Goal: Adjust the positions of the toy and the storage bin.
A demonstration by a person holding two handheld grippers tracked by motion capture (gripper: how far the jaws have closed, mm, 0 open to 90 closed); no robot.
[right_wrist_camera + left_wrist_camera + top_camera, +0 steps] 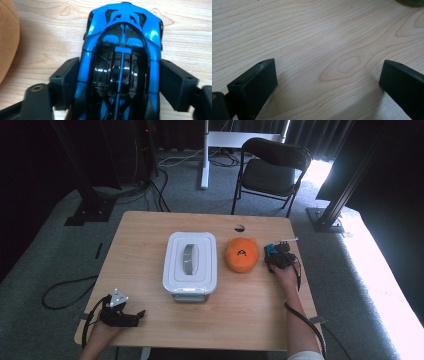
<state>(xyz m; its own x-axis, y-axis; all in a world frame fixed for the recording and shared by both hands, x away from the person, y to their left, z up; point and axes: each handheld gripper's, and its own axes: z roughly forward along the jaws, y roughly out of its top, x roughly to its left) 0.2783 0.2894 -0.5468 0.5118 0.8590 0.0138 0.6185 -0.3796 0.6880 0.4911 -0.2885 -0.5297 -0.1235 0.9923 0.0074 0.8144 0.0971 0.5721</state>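
A blue and black toy car (122,62) lies on the wooden table (150,227), and my right gripper (120,82) is shut on its two sides. In the high view the car (270,251) and my right gripper (278,256) sit just right of an orange plush toy (241,254). A white lidded box (191,265) with a grey handle stands at the table's middle. My left gripper (134,318) rests near the front left edge, and in its own view the left gripper (328,82) stands open over bare wood.
A black folding chair (271,170) stands beyond the table's far edge, with black frame posts and cables on the carpet around it. A round cable hole (239,227) sits near the far edge. The orange plush's edge (7,40) shows at the right gripper view's left.
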